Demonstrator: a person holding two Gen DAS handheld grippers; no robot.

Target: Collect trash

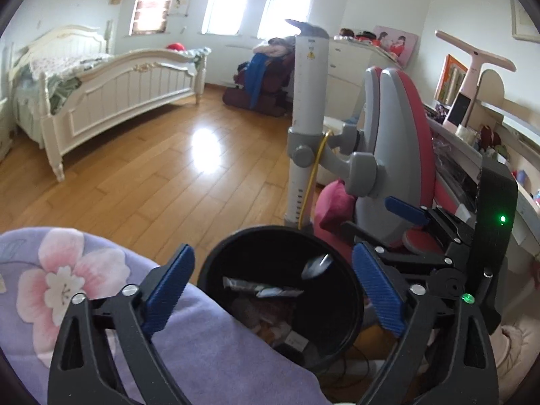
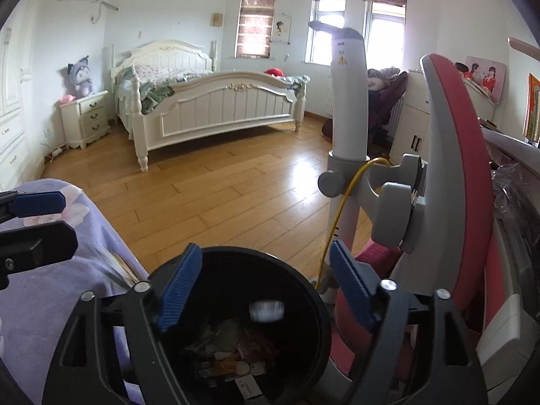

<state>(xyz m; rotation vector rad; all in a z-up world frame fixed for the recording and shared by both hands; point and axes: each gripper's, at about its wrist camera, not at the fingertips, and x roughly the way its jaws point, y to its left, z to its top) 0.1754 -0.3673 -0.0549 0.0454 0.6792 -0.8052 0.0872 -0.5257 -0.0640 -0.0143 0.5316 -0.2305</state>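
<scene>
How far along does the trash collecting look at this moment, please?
Done: the black bin already holds wrappers and scraps. In hand: nothing; the right gripper is open above the bin with a blurred pale piece below it, apparently dropping. The left gripper is open too. No loose trash shows elsewhere.

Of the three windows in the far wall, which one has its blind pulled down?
The leftmost window, nearest the bed: a brownish blind covers it, while the other two are bright.
</scene>
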